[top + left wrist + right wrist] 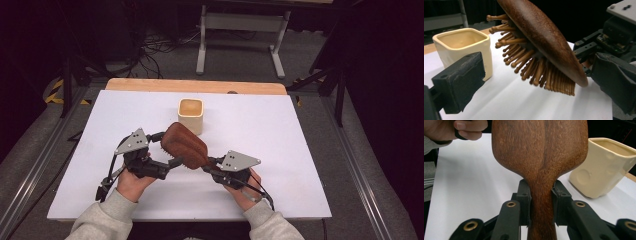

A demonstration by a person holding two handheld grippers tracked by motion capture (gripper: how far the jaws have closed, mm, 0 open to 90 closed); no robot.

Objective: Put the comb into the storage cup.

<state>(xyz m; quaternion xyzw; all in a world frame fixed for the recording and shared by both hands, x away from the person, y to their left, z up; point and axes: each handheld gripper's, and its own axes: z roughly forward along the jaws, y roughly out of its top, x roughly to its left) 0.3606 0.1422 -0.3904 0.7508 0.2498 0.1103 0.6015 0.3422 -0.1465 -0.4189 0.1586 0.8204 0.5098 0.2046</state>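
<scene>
A brown wooden hairbrush (185, 145) hangs tilted above the white table (300, 150), its bristles (534, 67) pointing down and left. My right gripper (210, 165) is shut on the brush handle (541, 220), with one jaw on each side of the neck. My left gripper (165, 149) is open, and its jaws stand wide apart on either side of the brush head (544, 37) without touching it. A cream square cup (191, 115) stands upright and empty just behind the brush. The cup (464, 45) sits close behind my left jaw, and the cup (604, 167) lies to the right of the brush back (541, 152).
A wooden strip (195, 86) runs along the table's far edge. On the floor beyond it are a grey metal stand (240, 30) and cables (150, 50). Metal rails (35, 165) flank the table on both sides.
</scene>
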